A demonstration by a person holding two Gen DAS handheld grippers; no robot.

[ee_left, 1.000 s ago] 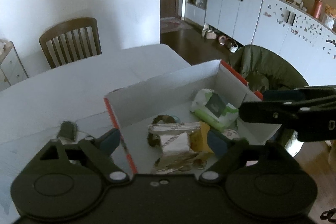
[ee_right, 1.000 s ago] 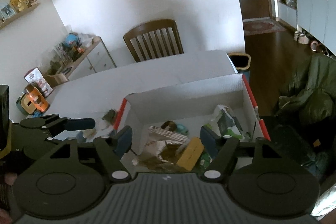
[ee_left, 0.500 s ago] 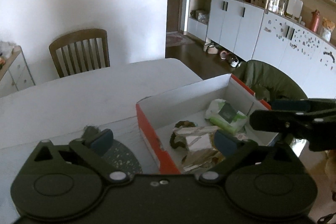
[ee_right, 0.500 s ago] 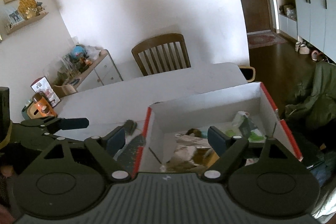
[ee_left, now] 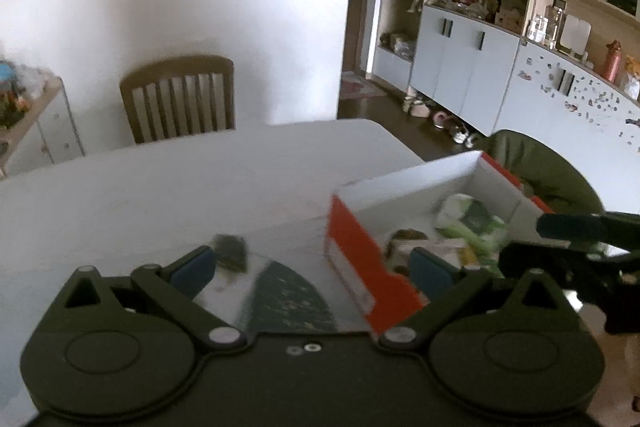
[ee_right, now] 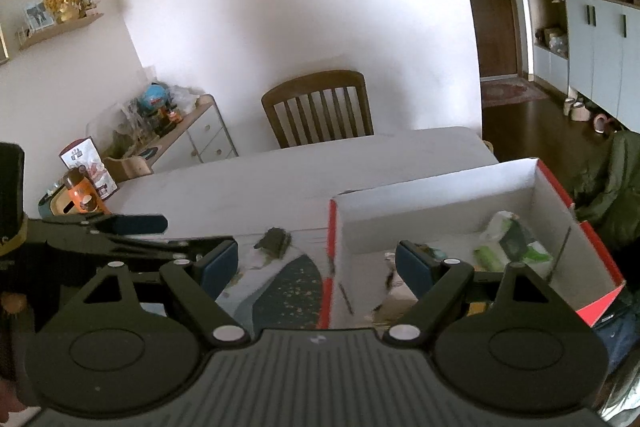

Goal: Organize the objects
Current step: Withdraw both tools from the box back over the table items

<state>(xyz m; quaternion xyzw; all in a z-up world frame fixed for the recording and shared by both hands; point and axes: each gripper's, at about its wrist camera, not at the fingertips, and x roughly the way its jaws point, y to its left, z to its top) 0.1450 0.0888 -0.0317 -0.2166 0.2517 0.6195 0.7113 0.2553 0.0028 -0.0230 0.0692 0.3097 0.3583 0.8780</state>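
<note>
A plain white wall [ee_right: 280,7] stands behind a white tabletop [ee_left: 180,179], and a brown slatted wooden chair [ee_right: 320,107] is drawn up at the table's far edge. To the left, a low white drawer unit with a wooden top [ee_right: 200,131] carries cluttered small items, and a wooden wall shelf [ee_right: 60,27] above it bears framed pictures. On the right, a dark brown door [ee_right: 496,7] opens onto a dark wooden floor [ee_left: 424,135]. Pale blue-grey cabinets with open wooden shelves [ee_left: 472,63] line the right wall. An olive-green padded seat [ee_left: 536,167] sits beside the table. Soft daylight fills the room.
</note>
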